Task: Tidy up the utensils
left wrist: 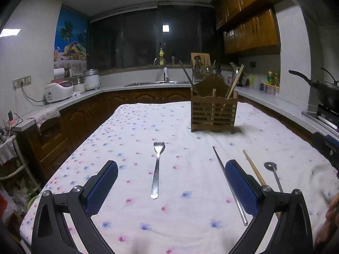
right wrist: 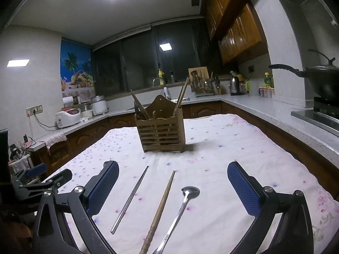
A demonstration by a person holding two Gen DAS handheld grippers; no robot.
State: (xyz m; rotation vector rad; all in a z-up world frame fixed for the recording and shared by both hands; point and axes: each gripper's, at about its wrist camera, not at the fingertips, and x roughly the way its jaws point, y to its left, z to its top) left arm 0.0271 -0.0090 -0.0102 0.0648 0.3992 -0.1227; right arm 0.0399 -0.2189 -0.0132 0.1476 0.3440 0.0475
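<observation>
The left tool hovers low over the near end of the surface, its blue pads wide apart and gripping nothing; the right tool stands the same way — spread and empty. A flowered cloth covers the surface from edge to edge; counters run close along the left, far and right sides, leaving only narrow gaps past the cloth's borders. The wooden utensil holder stands upright toward the far end, right of centre in the left view, with chopsticks leaning out of its outer compartments; open cloth lies between it and the loose pieces. A fork lies alone between the left tool's pads, tines pointing away, well apart from the rest — only the left view shows it. A metal chopstick, a wooden chopstick and a spoon lie side by side, not touching, between the right tool's pads; in the left view the metal chopstick passes beneath the right-hand pad. The left tool shows at the left edge of the right view.
</observation>
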